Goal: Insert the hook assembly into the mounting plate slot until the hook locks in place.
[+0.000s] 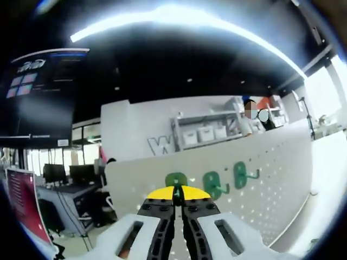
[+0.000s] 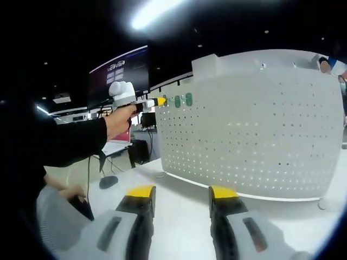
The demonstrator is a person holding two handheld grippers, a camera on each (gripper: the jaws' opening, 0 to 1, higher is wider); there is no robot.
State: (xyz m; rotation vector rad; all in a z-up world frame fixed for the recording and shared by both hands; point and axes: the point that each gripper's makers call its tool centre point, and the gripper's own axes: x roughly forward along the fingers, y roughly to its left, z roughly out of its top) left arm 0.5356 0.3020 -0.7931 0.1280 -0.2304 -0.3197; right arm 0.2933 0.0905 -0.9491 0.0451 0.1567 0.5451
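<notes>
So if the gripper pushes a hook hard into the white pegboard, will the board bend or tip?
The pegboard is probably fairly stiff: it looks like a curved, thin perforated sheet standing on the table. It may still slide or rock, since no fixing is visible. The left gripper meets it near the top, so leverage is high.

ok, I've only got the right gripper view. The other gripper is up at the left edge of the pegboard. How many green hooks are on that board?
Observer: Three in the left gripper view: left hook, middle hook and right hook, in a row on the pegboard.
Operator: Are that gripper's jaws open or shut?
Observer: Shut. The left gripper has its yellow tips together right at the left hook, with what looks like a sliver of green between them.
Operator: Anything behind the board?
Observer: A shelf with white boxes on it.
</notes>
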